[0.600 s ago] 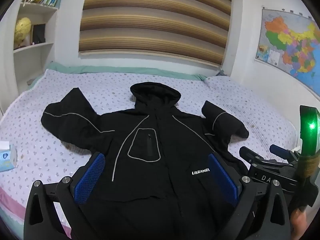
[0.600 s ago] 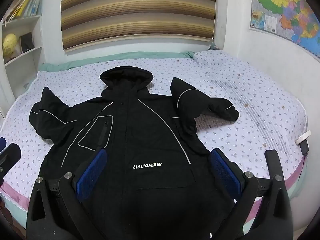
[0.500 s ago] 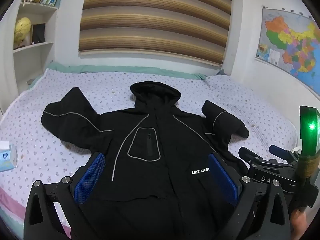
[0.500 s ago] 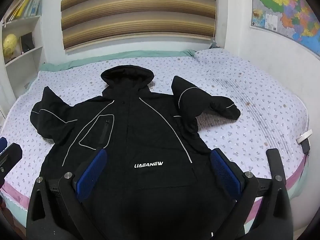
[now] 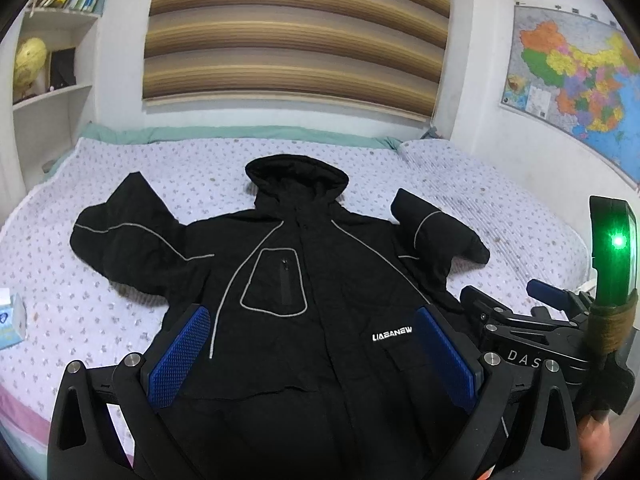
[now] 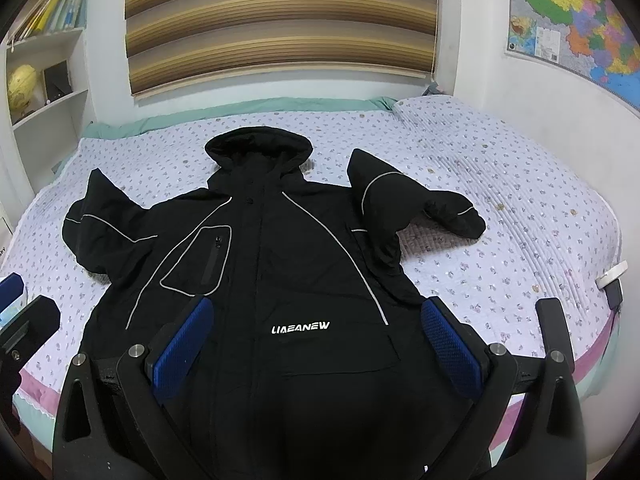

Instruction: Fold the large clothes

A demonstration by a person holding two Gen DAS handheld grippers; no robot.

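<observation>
Jacket [image 5: 312, 280] is lying face up, spread on the bed [image 5: 500, 208], hood [image 5: 296, 172] pointing toward the striped blind [image 5: 296, 36] on the far wall. It is black with grey piping and a white LIAEANEW logo [image 6: 300, 327] low on the chest. A zip pocket [image 5: 280, 276] outlined in piping is sitting on the side opposite the logo. Both sleeves are lying bent on the floral sheet: one sleeve [image 5: 132, 232] is kinked out to the image left, the other sleeve [image 6: 412, 208] is doubled over at image right with its cuff pointing outward. The hem is running down out of frame under both cameras.

Left gripper [image 5: 312, 354] is hanging over the lower body of the jacket, jaws spread wide, blue pads [image 5: 178, 356] apart with nothing between them. Whether it is touching the fabric is not clear.

Right gripper [image 6: 316, 344] is hanging the same way over the lower front, jaws wide apart, nothing clamped. In the left wrist view the right gripper's body is showing at the right edge with a green light [image 5: 618, 242] glowing on it.

A tissue box [image 5: 10, 320] is sitting on the sheet near the left edge of the bed. A wall map [image 5: 576, 84] is hanging on the right wall. A bookshelf [image 6: 44, 60] with a yellow globe [image 6: 22, 86] is standing at the left.
</observation>
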